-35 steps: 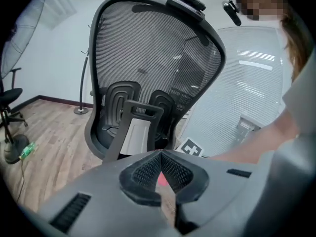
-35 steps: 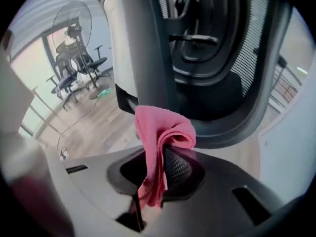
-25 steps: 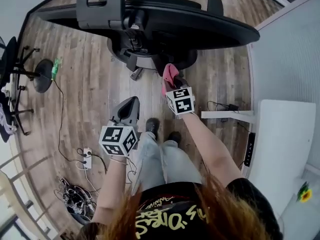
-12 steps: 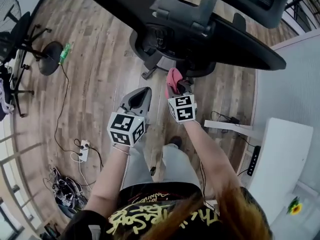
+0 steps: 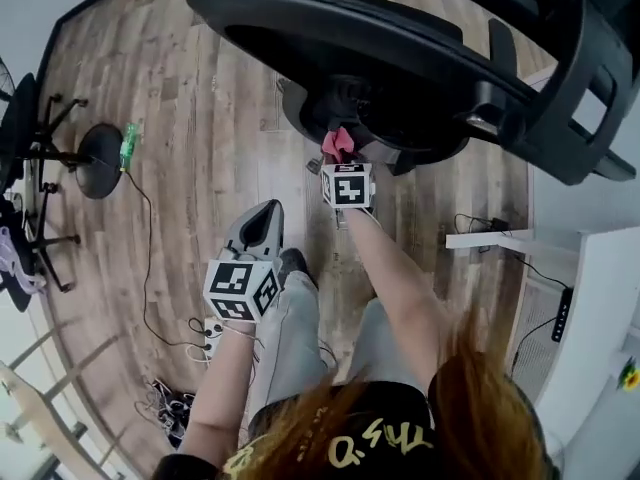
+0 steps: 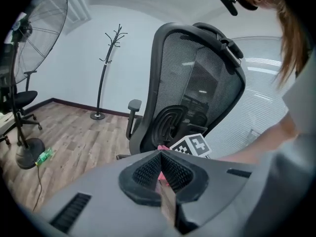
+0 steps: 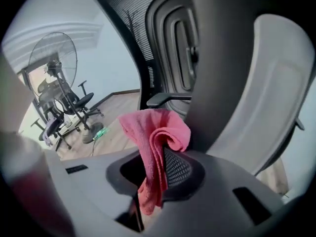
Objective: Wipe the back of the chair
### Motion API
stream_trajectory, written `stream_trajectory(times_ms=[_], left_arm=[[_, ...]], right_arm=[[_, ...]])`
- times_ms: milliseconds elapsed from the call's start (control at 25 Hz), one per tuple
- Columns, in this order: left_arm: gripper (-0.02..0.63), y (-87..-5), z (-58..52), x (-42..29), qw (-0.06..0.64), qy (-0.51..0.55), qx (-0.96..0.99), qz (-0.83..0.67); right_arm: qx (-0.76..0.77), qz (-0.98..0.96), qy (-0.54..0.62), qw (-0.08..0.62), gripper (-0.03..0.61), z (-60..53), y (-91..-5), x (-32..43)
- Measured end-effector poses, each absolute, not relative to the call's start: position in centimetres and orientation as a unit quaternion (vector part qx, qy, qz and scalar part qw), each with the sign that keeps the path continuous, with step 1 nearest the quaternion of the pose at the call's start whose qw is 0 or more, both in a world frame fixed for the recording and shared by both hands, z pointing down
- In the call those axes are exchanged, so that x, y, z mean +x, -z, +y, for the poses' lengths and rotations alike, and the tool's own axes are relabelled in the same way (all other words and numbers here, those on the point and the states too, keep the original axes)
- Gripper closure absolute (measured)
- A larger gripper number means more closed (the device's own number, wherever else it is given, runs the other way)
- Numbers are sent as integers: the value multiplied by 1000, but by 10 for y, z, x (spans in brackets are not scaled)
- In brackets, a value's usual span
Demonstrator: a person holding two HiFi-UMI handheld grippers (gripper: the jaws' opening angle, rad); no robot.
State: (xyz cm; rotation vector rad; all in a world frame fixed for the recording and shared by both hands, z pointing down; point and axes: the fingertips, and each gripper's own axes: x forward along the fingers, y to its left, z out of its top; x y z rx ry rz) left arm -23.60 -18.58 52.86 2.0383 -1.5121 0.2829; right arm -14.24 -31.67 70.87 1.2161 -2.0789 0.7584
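My right gripper (image 7: 157, 174) pinches the pink cloth (image 7: 154, 132), which seems to touch the chair (image 6: 197, 78) low on its back. My left gripper (image 6: 161, 168), jaws together on nothing, hangs short of the chair.

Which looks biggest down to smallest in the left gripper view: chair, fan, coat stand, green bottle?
1. chair
2. fan, though it is cut off by the edge and near the camera
3. coat stand, tall but thin
4. green bottle
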Motion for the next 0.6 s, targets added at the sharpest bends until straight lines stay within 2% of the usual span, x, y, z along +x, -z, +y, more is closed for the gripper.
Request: stream_trajectory(times_ms=[320,600], left_arm=[[621,-549,-205,-275,305,-101,772,-549],[621,-564,-204,-295,332,-101,768,-538]], right_arm=[[508,-725,-309,349,514,-345,-744,-172],[564,-675,-335,339,514,-358,-749,-174]])
